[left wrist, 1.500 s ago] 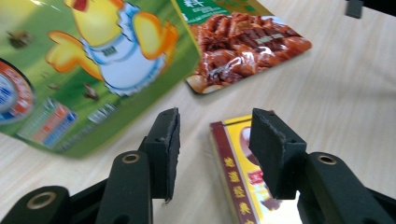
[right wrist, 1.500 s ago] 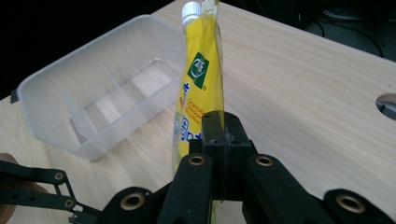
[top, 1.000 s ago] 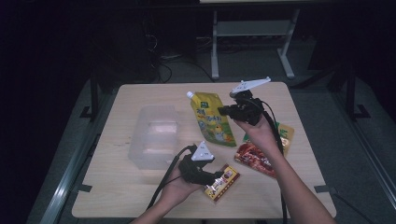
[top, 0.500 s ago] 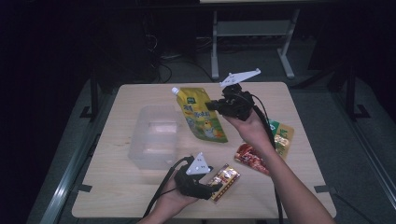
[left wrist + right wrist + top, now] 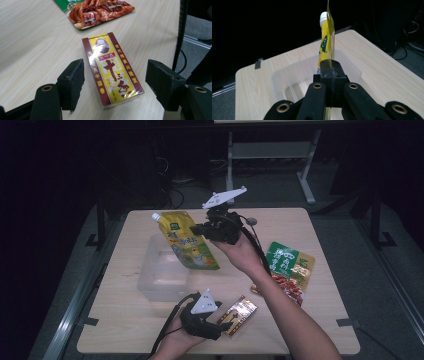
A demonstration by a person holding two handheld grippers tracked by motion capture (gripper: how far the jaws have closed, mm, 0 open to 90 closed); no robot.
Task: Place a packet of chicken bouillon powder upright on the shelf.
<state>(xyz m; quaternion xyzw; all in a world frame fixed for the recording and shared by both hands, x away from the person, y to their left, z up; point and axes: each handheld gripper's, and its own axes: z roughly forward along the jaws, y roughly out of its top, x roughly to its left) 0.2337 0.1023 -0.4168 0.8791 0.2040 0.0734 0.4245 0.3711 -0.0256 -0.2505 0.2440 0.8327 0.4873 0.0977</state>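
My right gripper is shut on the edge of a yellow spout pouch and holds it in the air, tilted, over a clear plastic container. In the right gripper view the pouch stands edge-on from the closed jaws of that gripper, with the container below. Near the table's front edge my left gripper is open. Its jaws have just been opening. A yellow and red box lies flat on the table between its pads, touching neither.
Two snack bags lie to the right of the middle, a green and yellow one and a red one, whose end shows beyond the box. The wooden table ends close behind the left gripper.
The right gripper has carried the pouch up and to the left, from beside the container to above it. The left gripper has drawn back a little toward the front edge; the box has stayed put.
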